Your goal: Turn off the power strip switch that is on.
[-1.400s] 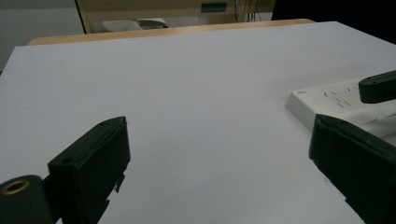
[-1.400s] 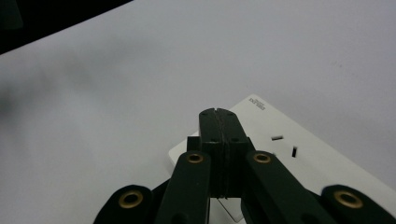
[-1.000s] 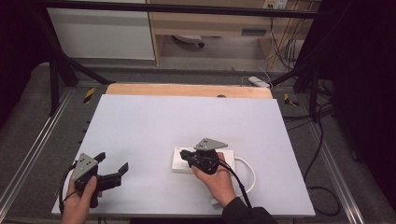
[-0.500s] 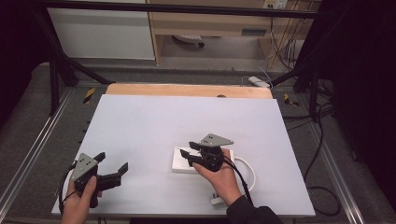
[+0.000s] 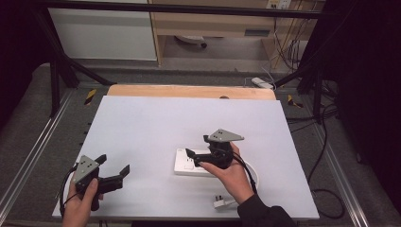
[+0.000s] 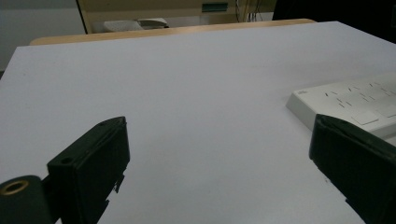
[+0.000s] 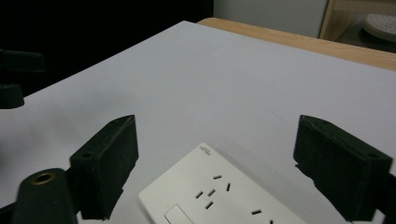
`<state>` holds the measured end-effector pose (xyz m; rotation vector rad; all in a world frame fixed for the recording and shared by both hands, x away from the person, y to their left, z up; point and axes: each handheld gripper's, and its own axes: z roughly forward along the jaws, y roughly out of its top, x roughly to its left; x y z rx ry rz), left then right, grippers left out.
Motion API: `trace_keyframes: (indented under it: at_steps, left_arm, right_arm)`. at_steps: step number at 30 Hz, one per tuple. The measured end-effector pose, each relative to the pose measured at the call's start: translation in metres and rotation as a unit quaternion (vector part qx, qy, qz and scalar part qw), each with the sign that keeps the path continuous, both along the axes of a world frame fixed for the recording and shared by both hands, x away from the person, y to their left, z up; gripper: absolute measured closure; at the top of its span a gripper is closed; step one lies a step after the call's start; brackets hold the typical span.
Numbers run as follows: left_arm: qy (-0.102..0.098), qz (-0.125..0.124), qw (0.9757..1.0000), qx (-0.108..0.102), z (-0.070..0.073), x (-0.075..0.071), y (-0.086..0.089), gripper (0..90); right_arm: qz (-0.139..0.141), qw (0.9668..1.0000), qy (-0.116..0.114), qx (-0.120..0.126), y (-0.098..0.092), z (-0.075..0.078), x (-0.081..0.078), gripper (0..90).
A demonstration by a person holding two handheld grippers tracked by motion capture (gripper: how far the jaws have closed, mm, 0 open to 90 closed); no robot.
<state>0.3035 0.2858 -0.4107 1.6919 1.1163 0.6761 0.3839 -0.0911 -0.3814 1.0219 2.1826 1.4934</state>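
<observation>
1. Tabletop [image 5: 156,127]: we record a white, flat surface with a strip of pale wood along its far edge. Most of it is bare.
2. Power strip [image 5: 187,163]: we find a white, flat socket block lying on the tabletop right of centre, toward the near edge. In the right gripper view [image 7: 219,196] its slot holes and a rocker switch face up; in the left gripper view [image 6: 355,100] it lies at the right, beyond the jaw.
3. Cord [image 5: 253,170]: we note a white lead curving from the right end of the power strip around the person's right wrist.
4. Plug [image 5: 222,203]: we see a white plug lying on the tabletop near the near edge, just right of the right forearm, apart from the power strip.
5. Right gripper [image 5: 197,151]: we log it held in the right hand [image 5: 227,172] above the power strip, pointing left, with the grey plate on top. Its jaws stand spread wide and hold nothing; the right gripper view [image 7: 217,154] puts the near end of the power strip between and below them.
6. Left gripper [image 5: 113,166]: we log it held in the left hand [image 5: 82,201] at the near left corner of the tabletop, pointing right, well apart from the power strip. Its jaws are spread wide and empty, as the left gripper view [image 6: 219,154] confirms.
</observation>
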Motion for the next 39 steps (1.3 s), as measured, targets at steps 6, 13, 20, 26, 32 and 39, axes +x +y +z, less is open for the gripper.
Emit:
trace_keyframes:
  at_steps: [6,13,20,26,32,39]
  left_arm:
    - [0.0,0.0,1.0,0.001,0.0,0.0,0.0,5.4]
    - [0.0,0.001,1.0,0.001,0.0,0.0,0.0,5.4]
    - [0.0,0.001,1.0,0.001,0.0,0.0,0.0,5.3]
    - [0.0,0.002,1.0,0.0,0.0,0.0,0.0,5.4]
    - [0.001,0.002,1.0,0.001,0.0,0.0,0.0,5.4]
    - [0.001,0.002,1.0,0.001,0.0,0.0,0.0,5.4]
  right_arm:
    - [-0.01,0.9999,-0.004,-0.003,-0.008,0.008,0.003,4.9]
    - [-0.032,0.9991,-0.029,0.004,-0.018,0.015,0.006,2.2]
    - [-0.045,0.998,-0.042,0.011,-0.03,0.021,0.008,2.7]
    - [-0.048,0.9975,-0.047,0.022,-0.042,0.027,0.009,5.1]
    - [-0.054,0.9967,-0.056,0.021,-0.055,0.032,0.01,8.3]
    - [-0.064,0.9958,-0.062,0.023,-0.068,0.036,0.009,6.1]
